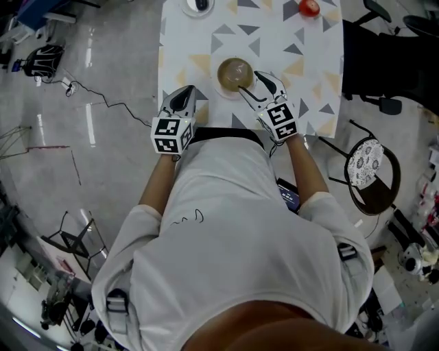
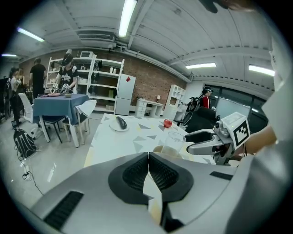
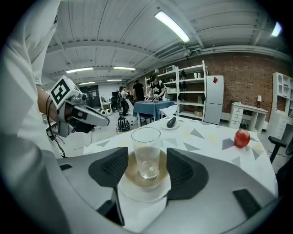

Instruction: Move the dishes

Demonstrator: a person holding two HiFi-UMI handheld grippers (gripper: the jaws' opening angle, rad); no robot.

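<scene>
In the head view your shirt (image 1: 226,206) hid the near edge of the table (image 1: 315,75), and the picture's top edge cut off the small plate (image 1: 186,8) and the dark thing (image 1: 200,4) on it. From above you could not tell the glass (image 1: 236,68) from the brown saucer (image 1: 223,77) beneath. In the left gripper view the body of the left gripper (image 2: 149,157) covered the glass's foot and most of the saucer. The distant people (image 2: 66,73) were too small to make out.

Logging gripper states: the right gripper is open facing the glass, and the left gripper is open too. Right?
No. The left gripper is shut, jaws together on nothing, as the left gripper view shows. The right gripper is open, facing the glass.
</scene>
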